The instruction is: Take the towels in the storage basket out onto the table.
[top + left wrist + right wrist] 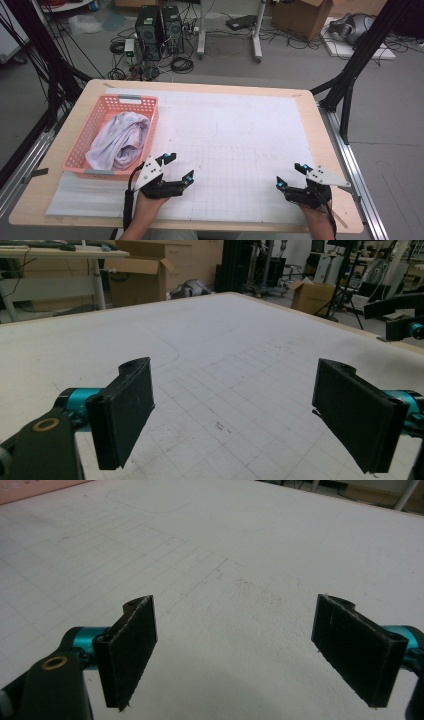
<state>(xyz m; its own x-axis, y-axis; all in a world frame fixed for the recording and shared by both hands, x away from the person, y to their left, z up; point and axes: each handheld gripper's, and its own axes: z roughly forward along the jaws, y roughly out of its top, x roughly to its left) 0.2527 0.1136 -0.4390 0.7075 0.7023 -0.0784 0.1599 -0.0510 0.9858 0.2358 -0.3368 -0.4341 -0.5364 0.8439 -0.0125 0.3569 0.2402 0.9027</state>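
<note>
Left claw (176, 166) spread wide, nothing between the jaws — poised near the table's (310, 107) front edge, just beside the near right corner of the pink basket (82, 145). Crumpled pale cloth (120, 140) lying inside the basket, apart from the left claw. Right claw (291, 176) likewise spread and empty — well apart from basket and cloth, over the white gridded mat (240, 135).

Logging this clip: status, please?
Left gripper and right gripper open, empty, over the mat. Crumpled cloth in pink basket, untouched. Nothing between.
</note>
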